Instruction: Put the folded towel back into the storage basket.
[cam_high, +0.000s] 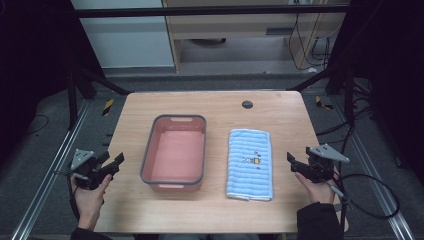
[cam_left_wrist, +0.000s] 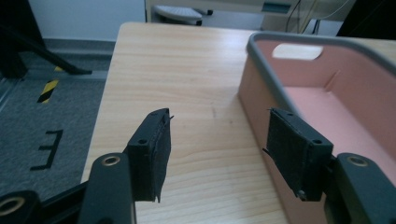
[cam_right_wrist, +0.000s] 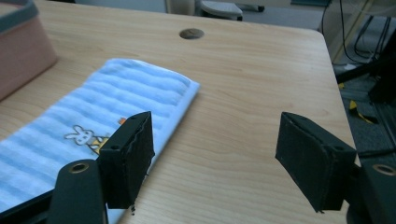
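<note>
Cropping basin (cam_left_wrist: 327, 88) at frame edge; towel (cam_right_wrist: 93, 126) partly behind fingers (cam_right_wrist: 126, 158).

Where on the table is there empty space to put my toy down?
The bare wood behind the pink plastic tub and the blue striped folded towel, up to the small dark round hole, is widest. The narrow strip between tub and towel is tight.

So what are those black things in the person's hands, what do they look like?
Each is a black hand-held gripper: left gripper, right gripper. Each has two blocky black jaws faced with dark pads, brass-coloured rivets at the base, a grey three-cornered plate on top and a black cable trailing away. The person wears dark sleeves.
</note>
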